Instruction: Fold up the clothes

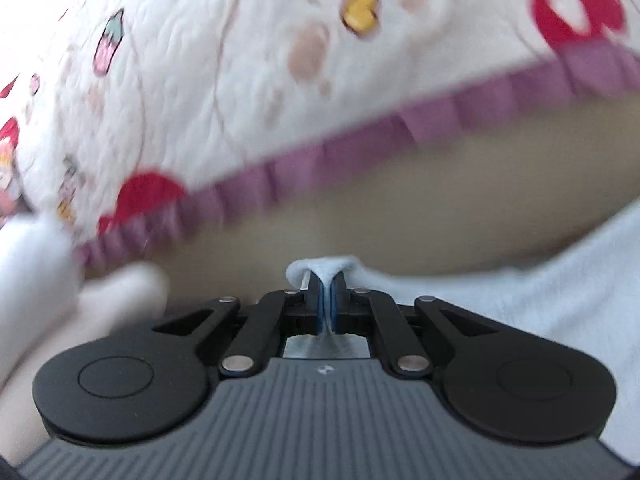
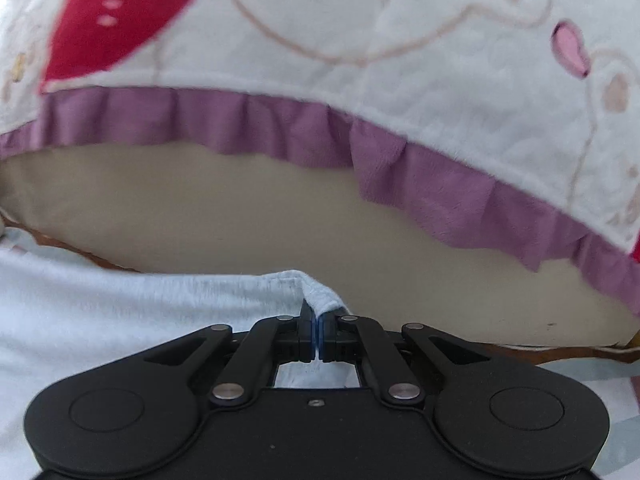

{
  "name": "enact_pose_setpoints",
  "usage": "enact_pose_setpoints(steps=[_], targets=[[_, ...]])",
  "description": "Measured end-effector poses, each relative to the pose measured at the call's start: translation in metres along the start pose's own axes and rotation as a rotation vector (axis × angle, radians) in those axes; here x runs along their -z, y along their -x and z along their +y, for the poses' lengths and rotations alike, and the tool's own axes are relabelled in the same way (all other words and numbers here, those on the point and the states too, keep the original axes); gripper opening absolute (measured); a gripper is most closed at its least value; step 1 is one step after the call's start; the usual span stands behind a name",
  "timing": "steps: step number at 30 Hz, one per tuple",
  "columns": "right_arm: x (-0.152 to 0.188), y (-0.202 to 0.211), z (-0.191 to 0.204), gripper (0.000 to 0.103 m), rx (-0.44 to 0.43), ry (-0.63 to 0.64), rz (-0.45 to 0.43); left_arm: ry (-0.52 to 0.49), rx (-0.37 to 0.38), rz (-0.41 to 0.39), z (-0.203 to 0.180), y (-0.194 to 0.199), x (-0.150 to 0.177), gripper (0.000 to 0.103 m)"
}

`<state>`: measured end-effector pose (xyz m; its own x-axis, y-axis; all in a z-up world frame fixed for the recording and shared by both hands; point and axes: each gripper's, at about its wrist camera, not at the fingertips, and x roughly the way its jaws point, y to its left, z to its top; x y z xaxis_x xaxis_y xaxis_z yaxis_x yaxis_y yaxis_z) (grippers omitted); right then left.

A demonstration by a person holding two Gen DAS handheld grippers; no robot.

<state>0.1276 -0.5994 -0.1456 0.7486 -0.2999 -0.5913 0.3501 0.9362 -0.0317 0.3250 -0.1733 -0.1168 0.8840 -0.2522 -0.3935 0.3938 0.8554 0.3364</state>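
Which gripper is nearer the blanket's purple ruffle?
Cannot tell. Left gripper and right gripper each pinch the pale blue garment, with tan surface separating both from the purple ruffle.

- Bright, soft daylight; upper left corner of the left view overexposed.
- Left view motion-blurred, blanket smeared.
- Right view sharper; fisheye bends edges.

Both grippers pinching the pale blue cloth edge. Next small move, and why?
Probably carry both forward together to lay the fold. The left hand-held gripper and right hand-held gripper are each shut on the pale blue garment, with bare beige surface ahead before the purple-frilled blanket.
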Motion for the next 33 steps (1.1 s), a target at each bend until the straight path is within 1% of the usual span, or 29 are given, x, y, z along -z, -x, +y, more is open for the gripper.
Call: enact_pose_setpoints(steps=[1, 3, 4, 5, 6, 7, 8, 9, 10, 11, 12, 13, 15, 18, 19, 21, 23, 25, 27, 29, 31, 32, 33], targets=[[-0.002, -0.011, -0.001, 0.001, -0.008, -0.009, 0.008, 0.003, -0.023, -0.013, 0.000, -0.014, -0.006, 0.003], [-0.005, -0.033, -0.004, 0.001, -0.023, -0.032, 0.028, 0.002, -0.084, 0.013, -0.006, -0.045, -0.012, 0.003], [-0.006, -0.047, -0.007, 0.001, -0.027, -0.061, 0.054, 0.002, -0.109, 0.040, -0.009, -0.057, -0.010, 0.003], [-0.006, -0.058, -0.010, 0.008, -0.024, -0.094, 0.079, 0.001, -0.162, 0.061, -0.012, -0.067, -0.006, 0.003], [-0.005, -0.066, -0.014, 0.018, -0.006, -0.136, 0.102, 0.006, -0.198, 0.098, -0.014, -0.074, 0.000, 0.003], [-0.004, -0.071, -0.018, 0.021, 0.008, -0.176, 0.120, 0.012, -0.233, 0.136, -0.015, -0.080, 0.006, 0.006], [-0.002, -0.069, -0.023, 0.024, 0.013, -0.210, 0.121, 0.026, -0.232, 0.151, -0.017, -0.075, 0.012, 0.006], [0.002, -0.064, -0.027, 0.030, 0.010, -0.233, 0.109, 0.040, -0.229, 0.166, -0.019, -0.070, 0.018, 0.006], [0.007, -0.058, -0.031, 0.036, 0.001, -0.249, 0.099, 0.054, -0.227, 0.181, -0.021, -0.064, 0.024, 0.014], [0.012, -0.051, -0.035, 0.046, -0.005, -0.263, 0.096, 0.054, -0.207, 0.186, -0.026, -0.054, 0.029, 0.036], [0.018, -0.044, -0.039, 0.049, -0.013, -0.281, 0.102, 0.059, -0.195, 0.192, -0.031, -0.041, 0.033, 0.049], [0.026, -0.039, -0.043, 0.049, -0.024, -0.308, 0.127, 0.064, -0.185, 0.199, -0.037, -0.027, 0.036, 0.063], [0.040, -0.032, -0.048, 0.049, -0.062, -0.349, 0.185, 0.107, -0.117, 0.215, -0.047, -0.001, 0.041, 0.063], [0.062, -0.019, -0.053, 0.050, -0.131, -0.388, 0.263, 0.200, 0.070, 0.306, -0.064, 0.027, 0.042, 0.063], [0.068, -0.015, -0.052, 0.050, -0.153, -0.391, 0.281, 0.223, 0.133, 0.322, -0.073, 0.037, 0.042, 0.063], [0.074, -0.011, -0.050, 0.050, -0.196, -0.376, 0.300, 0.226, 0.217, 0.330, -0.096, 0.059, 0.038, 0.063], [0.080, -0.007, -0.048, 0.050, -0.234, -0.360, 0.318, 0.200, 0.265, 0.320, -0.122, 0.079, 0.033, 0.063], [0.086, -0.009, -0.047, 0.051, -0.250, -0.339, 0.329, 0.187, 0.317, 0.313, -0.146, 0.097, 0.029, 0.063], [0.092, -0.013, -0.045, 0.051, -0.274, -0.321, 0.351, 0.212, 0.376, 0.346, -0.169, 0.104, 0.027, 0.063], [0.104, -0.002, -0.042, 0.050, -0.302, -0.290, 0.352, 0.254, 0.440, 0.399, -0.192, 0.105, 0.028, 0.063], [0.103, 0.004, -0.039, 0.015, -0.328, -0.261, 0.324, 0.292, 0.485, 0.457, -0.215, 0.103, 0.028, 0.063], [0.102, 0.007, -0.037, 0.002, -0.342, -0.246, 0.310, 0.306, 0.500, 0.485, -0.226, 0.101, 0.028, 0.063], [0.102, 0.010, -0.036, 0.002, -0.355, -0.232, 0.297, 0.312, 0.511, 0.494, -0.236, 0.102, 0.025, 0.063]])
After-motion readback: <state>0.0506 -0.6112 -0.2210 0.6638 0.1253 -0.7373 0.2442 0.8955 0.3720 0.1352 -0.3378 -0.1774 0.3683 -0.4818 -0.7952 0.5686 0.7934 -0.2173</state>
